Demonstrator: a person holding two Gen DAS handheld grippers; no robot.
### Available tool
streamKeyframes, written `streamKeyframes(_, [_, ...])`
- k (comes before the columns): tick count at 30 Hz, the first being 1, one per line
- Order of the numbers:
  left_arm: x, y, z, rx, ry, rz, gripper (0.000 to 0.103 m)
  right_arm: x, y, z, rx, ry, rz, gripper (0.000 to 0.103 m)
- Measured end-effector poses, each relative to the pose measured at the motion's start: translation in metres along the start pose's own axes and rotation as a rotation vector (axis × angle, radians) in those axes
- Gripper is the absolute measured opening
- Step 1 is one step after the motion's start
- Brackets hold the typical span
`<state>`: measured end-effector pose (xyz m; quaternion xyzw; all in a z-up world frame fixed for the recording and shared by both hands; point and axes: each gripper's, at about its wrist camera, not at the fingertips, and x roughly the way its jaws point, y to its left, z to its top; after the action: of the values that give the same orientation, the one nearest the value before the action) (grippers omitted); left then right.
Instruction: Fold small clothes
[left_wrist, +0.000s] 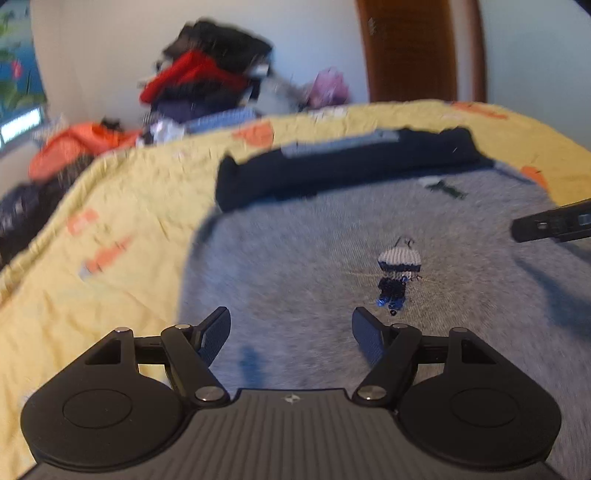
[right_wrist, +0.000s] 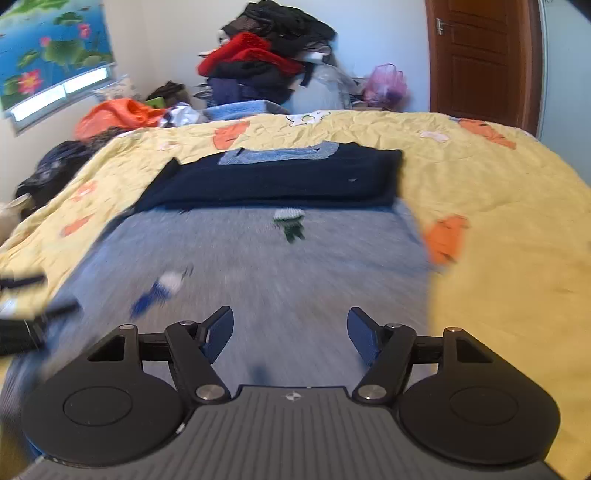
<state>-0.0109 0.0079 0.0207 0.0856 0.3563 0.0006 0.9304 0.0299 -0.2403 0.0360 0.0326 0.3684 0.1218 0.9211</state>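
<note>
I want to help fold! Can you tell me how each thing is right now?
Grey knitted sweater: spread flat on the yellow bedspread.
Dark navy garment: folded, lying across the sweater's far edge.
Brown wooden door: closed.
Left gripper: open, empty.
Right gripper: open, empty.

Motion blur smears the grey sweater (right_wrist: 295, 280) and its small knitted figures (left_wrist: 399, 273); the far clothes pile (left_wrist: 210, 70) is blurred too.

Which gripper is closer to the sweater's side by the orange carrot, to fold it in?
Right. The right gripper, open and empty, hovers near the grey knitted sweater's edge beside the orange carrot print. The left gripper hovers by the opposite edge.
</note>
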Motion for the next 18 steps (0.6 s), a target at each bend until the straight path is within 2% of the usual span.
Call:
streamKeyframes(1, [0.008, -0.003, -0.003, -0.027, 0.027, -0.004, 0.072, 0.016, 0.008, 0.003, 0.015, 0.005, -0.059, 0.069])
streamKeyframes(3, [0.011, -0.005, -0.01, -0.073, 0.015, 0.009, 0.074, 0.039, 0.023, 0.001, 0.016, 0.018, -0.131, 0.072])
streamKeyframes(6, [0.002, -0.001, -0.025, -0.1, -0.025, 0.009, 0.077, 0.042, 0.039, -0.024, -0.066, -0.06, -0.231, 0.09])
streamKeyframes(7, [0.001, 0.0, -0.029, -0.117, -0.037, 0.007, 0.078, 0.038, 0.037, -0.03, -0.051, -0.062, -0.231, 0.097])
streamKeyframes(10, [0.006, 0.005, -0.027, -0.172, -0.017, -0.009, 0.086, 0.024, 0.025, -0.04, -0.009, -0.039, -0.225, 0.102])
streamKeyframes(18, [0.01, 0.005, -0.024, -0.176, -0.012, -0.01, 0.088, -0.004, 0.026, -0.066, -0.028, -0.049, -0.221, 0.103])
